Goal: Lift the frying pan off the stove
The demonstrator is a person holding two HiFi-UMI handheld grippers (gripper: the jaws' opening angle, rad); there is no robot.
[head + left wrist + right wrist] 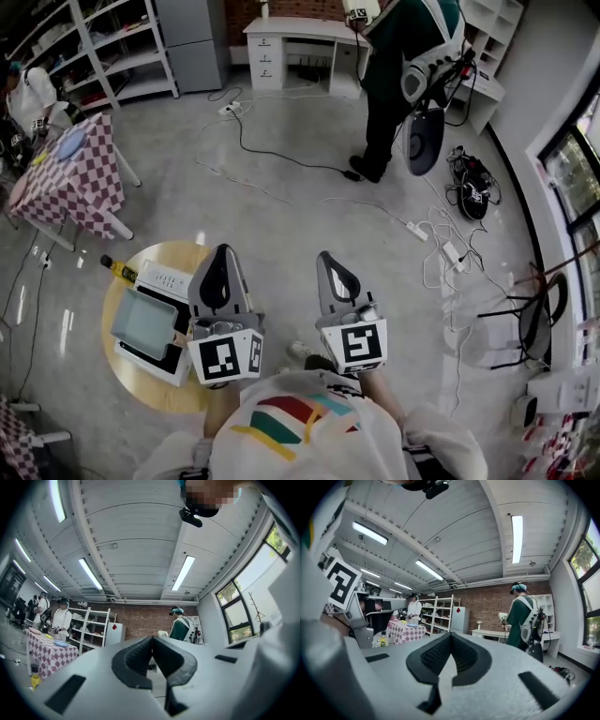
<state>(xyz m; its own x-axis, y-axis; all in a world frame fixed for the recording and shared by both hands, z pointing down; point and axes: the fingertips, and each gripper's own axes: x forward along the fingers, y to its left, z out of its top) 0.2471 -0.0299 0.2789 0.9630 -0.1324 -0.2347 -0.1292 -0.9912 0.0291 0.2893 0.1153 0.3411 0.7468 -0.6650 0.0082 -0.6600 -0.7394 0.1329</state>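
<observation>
My left gripper [222, 251] and right gripper [326, 258] are held side by side in front of me over bare floor, both pointing forward. In each gripper view the dark pads meet at the tip with nothing between them: the left gripper [152, 638] and the right gripper [450, 635] are shut and empty. A white cooker with a flat grey top [145, 324] sits on a small round wooden table [127, 375] to the left of my left gripper. I see no frying pan on it.
A yellow bottle [120, 269] and a white box [165, 279] share the round table. A person in green [403, 56] stands ahead with a dark round pan-shaped thing [424, 141] hanging at their side. Cables [281, 159] cross the floor. A checkered table [66, 178] stands far left.
</observation>
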